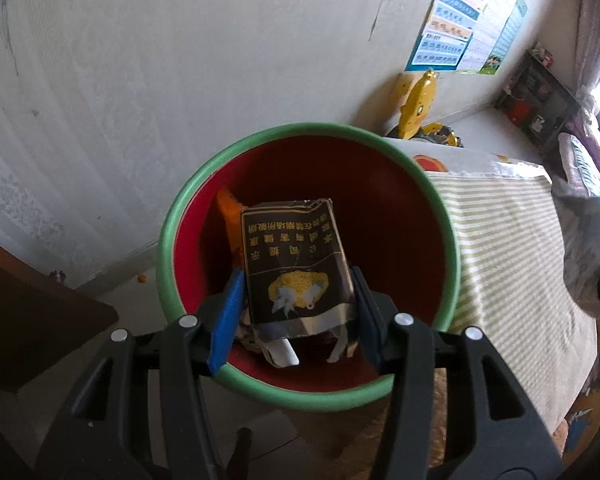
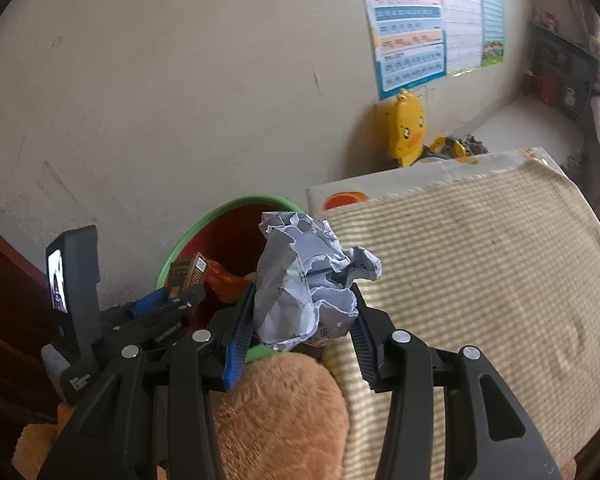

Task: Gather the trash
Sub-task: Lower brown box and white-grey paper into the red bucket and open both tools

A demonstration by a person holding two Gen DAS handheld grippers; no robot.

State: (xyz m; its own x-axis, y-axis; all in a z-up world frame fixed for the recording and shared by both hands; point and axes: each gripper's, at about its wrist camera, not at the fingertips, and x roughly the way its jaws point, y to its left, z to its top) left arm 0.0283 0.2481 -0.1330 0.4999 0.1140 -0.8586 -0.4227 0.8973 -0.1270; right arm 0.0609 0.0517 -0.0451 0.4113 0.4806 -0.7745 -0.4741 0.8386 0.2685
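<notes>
In the left wrist view, my left gripper (image 1: 298, 276) is shut on a crushed dark cigarette pack (image 1: 296, 256) with a gold emblem. It hangs over the mouth of a red bin with a green rim (image 1: 168, 240). An orange wrapper (image 1: 228, 212) lies inside the bin. In the right wrist view, my right gripper (image 2: 303, 290) is shut on a crumpled white paper ball (image 2: 308, 276), just right of the bin's rim (image 2: 204, 220). To its left the left gripper (image 2: 180, 292) holds the pack (image 2: 188, 274) over the bin, beside the orange wrapper (image 2: 220, 280).
A green-and-cream striped mat (image 2: 480, 280) spreads to the right of the bin. A tan plush toy (image 2: 284, 420) lies under the right gripper. A yellow duck toy (image 2: 408, 128) leans on the wall below posters (image 2: 412, 40). Dark wooden furniture (image 1: 28, 312) stands at the left.
</notes>
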